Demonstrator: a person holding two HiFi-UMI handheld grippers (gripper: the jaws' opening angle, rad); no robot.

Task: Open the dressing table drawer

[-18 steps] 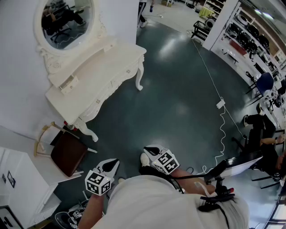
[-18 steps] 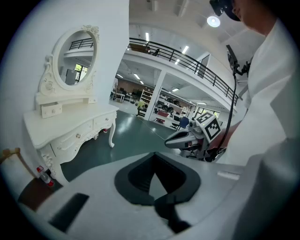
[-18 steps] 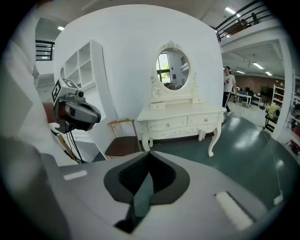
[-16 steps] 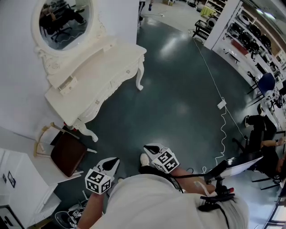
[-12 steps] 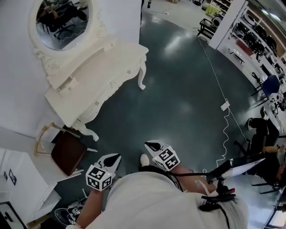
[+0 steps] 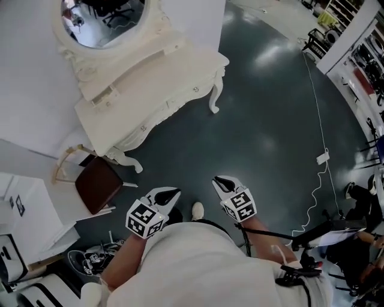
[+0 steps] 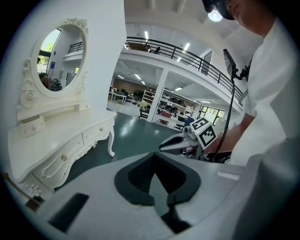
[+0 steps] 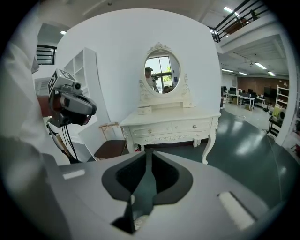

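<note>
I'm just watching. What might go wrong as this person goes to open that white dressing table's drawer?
The drawer knobs are small, so the grip could slip off. The dressing table stands on slim curved legs; a hard tug might shift it and shake the mirror. The brown chair sits close beside it and might get bumped.

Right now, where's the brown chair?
In the head view, the brown chair stands at the left, beside the nearer end of the dressing table.

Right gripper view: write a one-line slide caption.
Empty right gripper faces a white dressing table, both drawers shut, oval mirror above.
</note>
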